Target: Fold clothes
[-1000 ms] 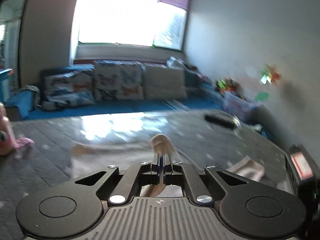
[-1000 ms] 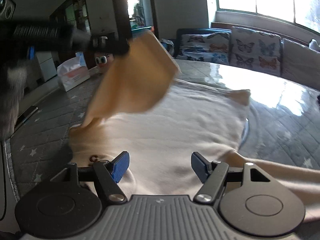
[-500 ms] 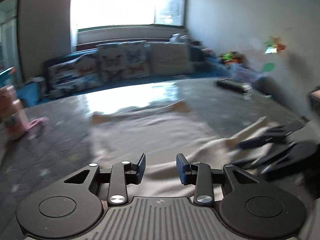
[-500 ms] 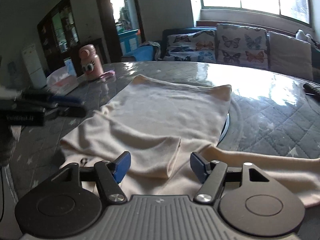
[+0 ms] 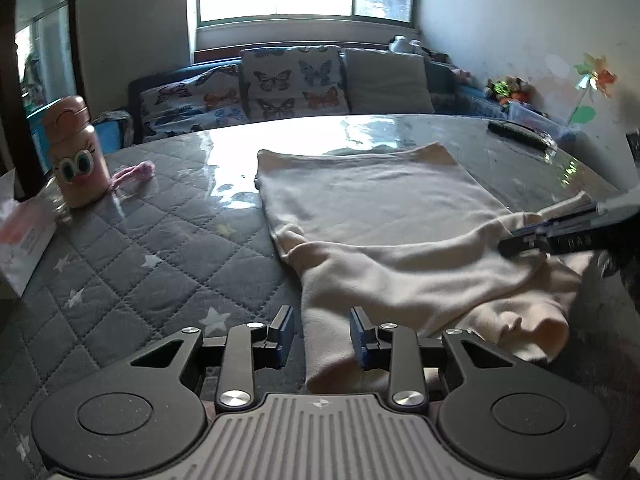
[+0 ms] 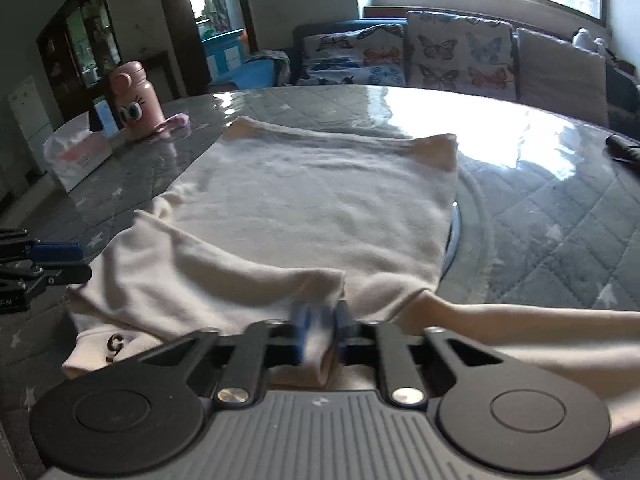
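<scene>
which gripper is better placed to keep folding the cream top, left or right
Right, probably. The right gripper is pinched on the cuff of the sleeve folded across the cream top, so it can carry on. The left gripper is open, holding nothing, fabric lying between its fingers.

Garment (image 5: 368,208) lies mid-desk (image 5: 132,264); bottle (image 5: 74,152) and tissue pack (image 5: 20,240) to its left; sofa (image 5: 288,80) behind the desk.

The cream garment (image 5: 372,216) is soft, matt knit cloth lying on a worktop (image 5: 160,232) of grey quilted fabric under a glossy clear sheet, beside a smooth pink plastic bottle (image 5: 76,160), while each tool is matt black plastic.
</scene>
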Demonstrator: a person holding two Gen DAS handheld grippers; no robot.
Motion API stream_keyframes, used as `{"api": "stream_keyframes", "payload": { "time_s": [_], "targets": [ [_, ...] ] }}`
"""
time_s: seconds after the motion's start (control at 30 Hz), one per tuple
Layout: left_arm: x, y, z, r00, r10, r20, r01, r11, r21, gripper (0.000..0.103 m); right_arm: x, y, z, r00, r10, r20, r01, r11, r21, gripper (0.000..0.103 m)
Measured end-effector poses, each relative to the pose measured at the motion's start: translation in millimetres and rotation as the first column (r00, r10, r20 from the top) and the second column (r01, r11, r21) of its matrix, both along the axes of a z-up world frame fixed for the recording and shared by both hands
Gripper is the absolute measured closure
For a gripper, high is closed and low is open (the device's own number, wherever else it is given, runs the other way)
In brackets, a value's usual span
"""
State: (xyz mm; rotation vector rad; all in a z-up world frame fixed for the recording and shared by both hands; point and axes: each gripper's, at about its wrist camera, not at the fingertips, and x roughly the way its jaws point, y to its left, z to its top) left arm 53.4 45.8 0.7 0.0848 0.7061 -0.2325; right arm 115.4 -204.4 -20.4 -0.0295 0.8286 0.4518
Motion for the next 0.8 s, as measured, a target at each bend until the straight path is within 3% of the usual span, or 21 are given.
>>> {"api": "stream_keyframes", "payload": {
  "time_s": [0.23, 0.37, 0.63, 0.8],
  "targets": [
    [8.1, -0.1, 2.4, 0.999, -0.032, 0.006, 0.032, 0.999, 0.015, 0.070, -6.1, -1.8, 5.3, 0.999, -0.041, 0.013, 0.041, 0.999, -0.036, 0.099],
    [17.3, -7.1, 9.0, 0.998, -0.056, 0.021, 0.056, 0.998, 0.007, 0.070, -5.2, -0.1, 3.8, 0.999, -0.052, 0.018, 0.052, 0.998, -0.041, 0.093],
    [42.7, -21.8, -4.2, 0.998, -0.068, -0.015, 0.069, 0.997, 0.024, 0.071, -22.0, 4.6, 16.8, 0.995, 0.037, 0.087, -0.034, 0.999, -0.030, 0.091],
    [44.8, -22.5, -9.6, 0.997, -0.068, -0.023, 0.068, 0.997, 0.038, 0.071, -25.5, 5.3, 1.3, 0.997, 0.064, 0.054, -0.060, 0.996, -0.060, 0.091]
  ]
}}
